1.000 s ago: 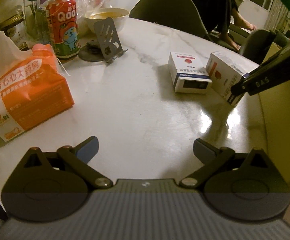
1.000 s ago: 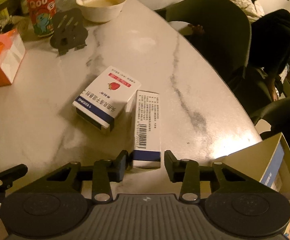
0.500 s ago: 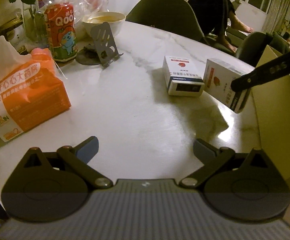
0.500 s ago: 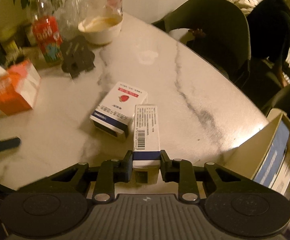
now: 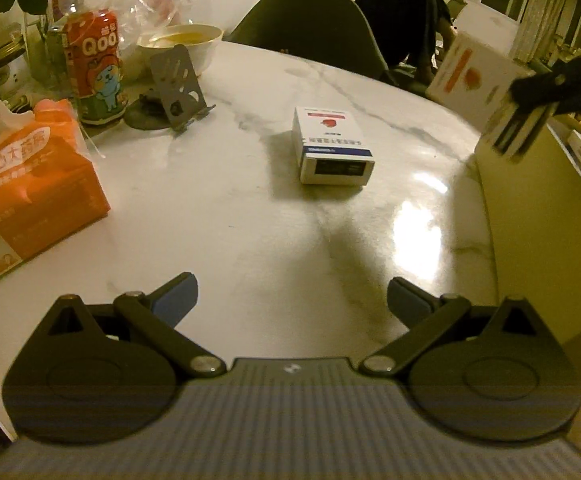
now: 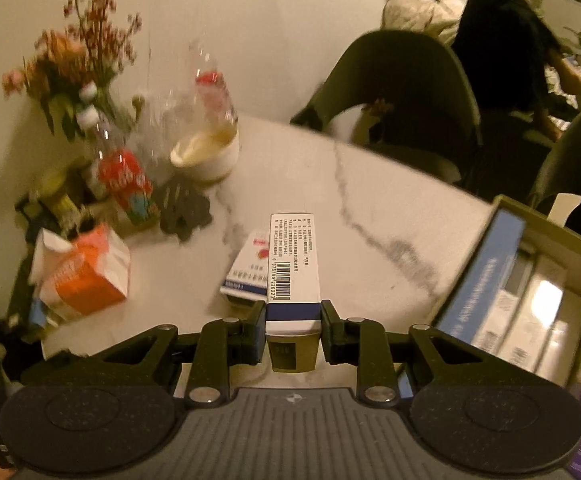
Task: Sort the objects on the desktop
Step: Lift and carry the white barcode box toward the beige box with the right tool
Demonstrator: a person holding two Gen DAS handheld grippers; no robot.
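Observation:
My right gripper (image 6: 293,316) is shut on the near end of a white medicine box (image 6: 293,264) with a barcode side and a blue band, held up off the marble table (image 6: 370,216). From the left wrist view that same box (image 5: 470,80) hangs in the air at the upper right, with the right gripper (image 5: 530,120) on it, over the edge of a cardboard carton (image 5: 530,208). A second white medicine box (image 5: 330,148) with a strawberry print lies flat mid-table. My left gripper (image 5: 290,300) hovers open over the near table, nothing between its fingers.
An orange tissue pack (image 5: 30,184), a red drink bottle (image 5: 96,72), a metal phone stand (image 5: 178,84) and a bowl (image 5: 182,40) crowd the table's left and back. The carton (image 6: 530,292) at the right holds several boxes. Dark chairs (image 6: 402,92) and seated people are beyond the table.
My right gripper closed on the barcode box, lifted it off the table and carried it right toward the carton, rolling as it went. The left gripper stayed put.

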